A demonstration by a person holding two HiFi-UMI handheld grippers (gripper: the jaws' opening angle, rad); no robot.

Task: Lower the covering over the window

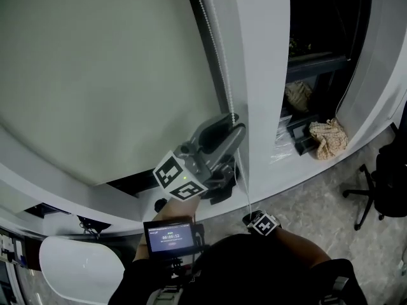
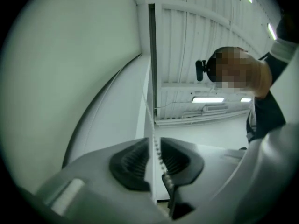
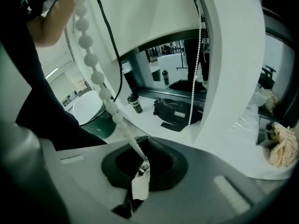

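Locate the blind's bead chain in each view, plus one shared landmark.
Head view: chain top centre, down to left gripper.
Left gripper view: chain centre, inside that open gripper.
Right gripper view: chain upper left, down into the shut right gripper.
Shared landmark: pale blind.

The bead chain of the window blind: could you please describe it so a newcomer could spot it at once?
Start at the pale roller blind and go to its right edge, by the white pillar. There the bead chain hangs, passing between the left gripper's open jaws. It alone is a thin string of small white beads; the blind and pillar are smooth.
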